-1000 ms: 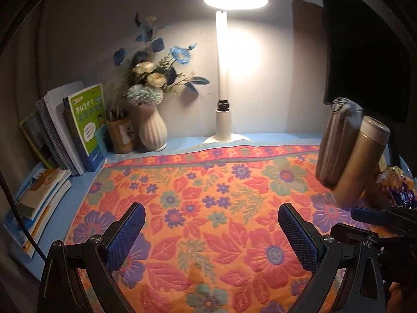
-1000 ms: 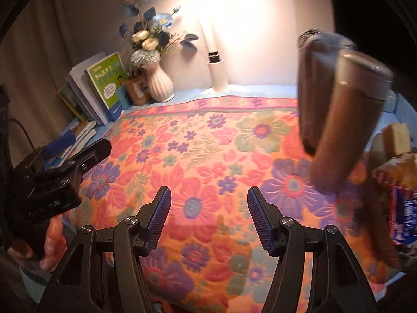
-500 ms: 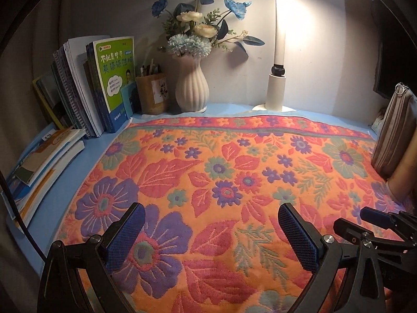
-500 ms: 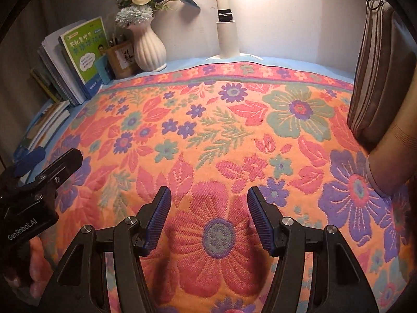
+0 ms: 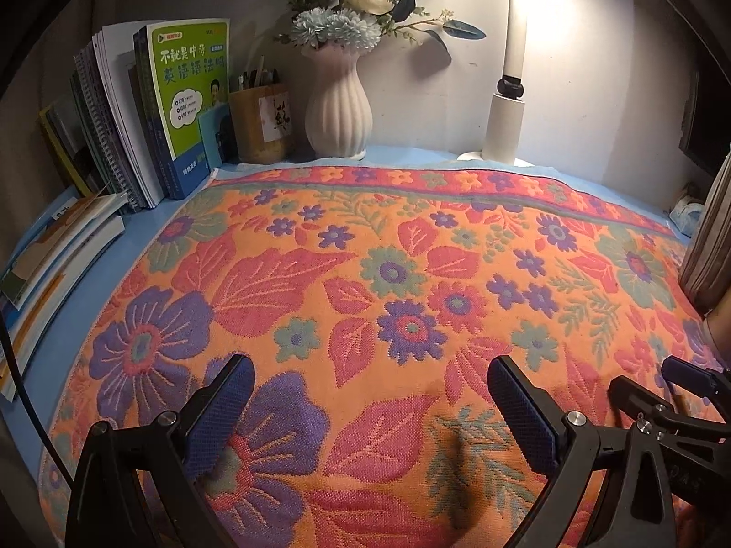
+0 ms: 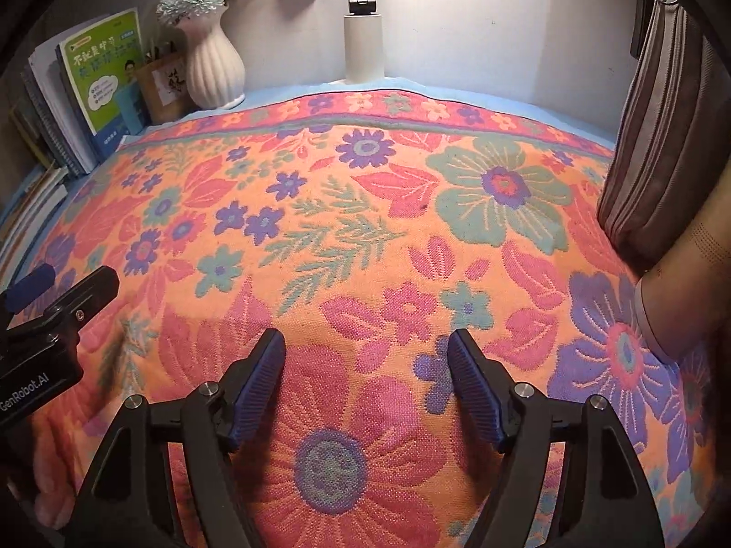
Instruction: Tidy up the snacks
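My left fingers (image 5: 370,404) stand wide apart over the flowered cloth (image 5: 393,274), nothing between them, only a purple bloom and red leaves below. My right fingers (image 6: 366,381) have just been opening; they are parted now with nothing between them, hanging low above a big red flower on the cloth (image 6: 365,210). In the left view my right gripper pokes in at 4 o'clock, and in the right view my left gripper shows at 9 o'clock, so the two sit side by side, apart. At 12 o'clock on the blue worktop (image 5: 411,155) stands a ribbed white vase (image 5: 338,114) of blue and cream flowers, with a brown pen cup (image 5: 260,123) touching close at its left and a green book (image 5: 194,91) leaning upright among other books at 10 o'clock. More books lie flat in a stack (image 5: 50,265) at 9 o'clock. A white lamp post (image 5: 505,123) rises at 1 o'clock. At 3 o'clock a striped grey pouch (image 6: 658,137) stands upright on the cloth, with a tan flask (image 6: 685,283) just in front of it. No snacks show in either view, so I cannot tell where they are.
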